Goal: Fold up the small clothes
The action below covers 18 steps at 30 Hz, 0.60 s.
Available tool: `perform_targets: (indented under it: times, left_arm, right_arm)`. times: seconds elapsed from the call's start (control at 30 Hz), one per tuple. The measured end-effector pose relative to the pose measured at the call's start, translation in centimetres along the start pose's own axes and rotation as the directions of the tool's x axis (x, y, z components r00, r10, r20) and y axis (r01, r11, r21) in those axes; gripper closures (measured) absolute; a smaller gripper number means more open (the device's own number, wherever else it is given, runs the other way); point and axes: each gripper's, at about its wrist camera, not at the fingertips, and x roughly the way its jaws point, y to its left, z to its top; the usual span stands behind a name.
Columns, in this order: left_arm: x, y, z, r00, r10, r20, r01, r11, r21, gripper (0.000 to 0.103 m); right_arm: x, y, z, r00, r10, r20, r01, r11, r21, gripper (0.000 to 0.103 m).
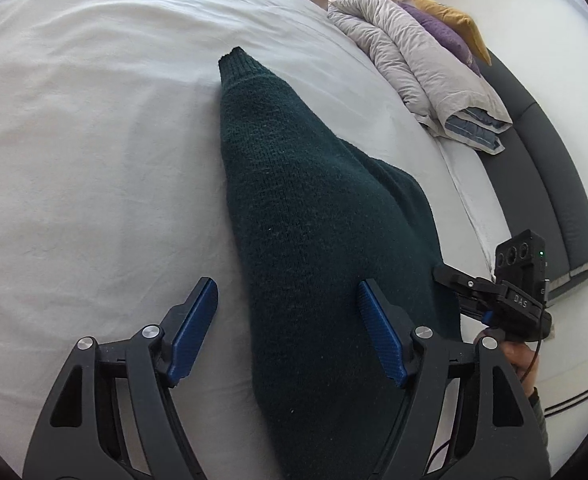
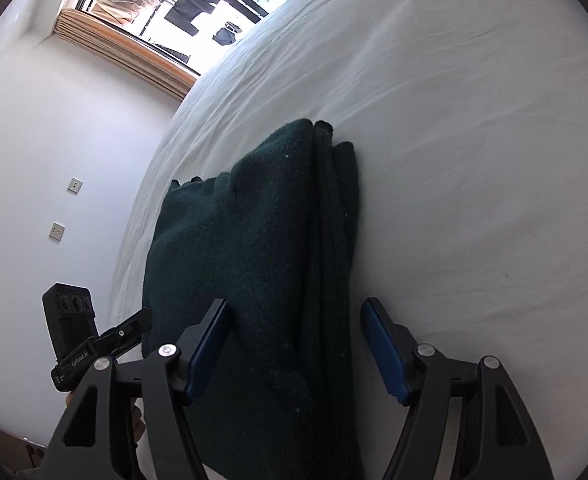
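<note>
- Blue-padded fingers [image 1: 198, 332] of the left gripper [image 1: 290, 330] fill the bottom of the left wrist view, spread apart, pressing on nothing; the dark green sweater [image 1: 294, 200] runs up between them towards the frame centre.
- Right gripper [image 2: 298, 346] likewise stands apart, low in its view, straddling the sweater's stacked fold edge without clamping it.
- Sweater lies on the white bed [image 1: 94, 140], partly folded: a sleeve points to the upper middle of the left view, layers are bunched at centre right of the right view.
- To do this step well, I judge each gripper should pinch all layers at a near corner, then lift and carry evenly so the stack does not slide apart.
- Bare sheet lies open at left in the left view and at right in the right view.
- Bed's edge, a folded duvet [image 1: 414, 64] and cushions crowd the upper right of the left view; keep folds away from there.
</note>
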Motion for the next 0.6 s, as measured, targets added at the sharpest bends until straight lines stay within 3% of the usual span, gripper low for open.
perform_targets:
  times: [0.03, 0.07, 0.3, 0.4, 0.5, 0.6]
  left_arm:
    - [0.4, -0.1, 0.3, 1.000, -0.008, -0.009, 0.008, 1.000, -0.003, 0.034]
    - [1.0, -0.3, 0.5, 0.999, -0.026, -0.027, 0.026, 1.000, -0.003, 0.048]
    - [0.4, -1.8, 0.9, 1.000, -0.011, -0.012, 0.012, 0.999, 0.038, 0.071]
    - [-2.3, -2.5, 0.7, 1.000, -0.021, 0.009, 0.020, 0.998, 0.063, 0.074]
    - [-6.2, -3.0, 0.2, 0.998, 0.026, 0.057, -0.033, 0.991, 0.130, 0.074]
    - [-10.0, -1.7, 0.3, 0.996, 0.036, 0.086, -0.047, 0.991, 0.128, 0.074]
  right_arm:
    - [0.4, -0.1, 0.2, 1.000, -0.003, -0.010, 0.003, 1.000, 0.007, 0.050]
    - [0.7, 0.1, 0.2, 1.000, 0.000, -0.016, 0.000, 1.000, 0.008, 0.060]
    - [0.3, 5.2, -1.3, 0.982, -0.186, 0.037, 0.189, 0.973, -0.132, 0.074]
    - [-1.0, 8.5, -2.4, 0.979, -0.188, 0.080, 0.200, 0.962, -0.185, 0.076]
    - [-1.5, 12.1, -3.9, 0.979, -0.181, 0.089, 0.197, 0.950, -0.243, 0.076]
    - [-1.6, 15.2, -5.0, 0.985, -0.142, 0.099, 0.164, 0.948, -0.273, 0.076]
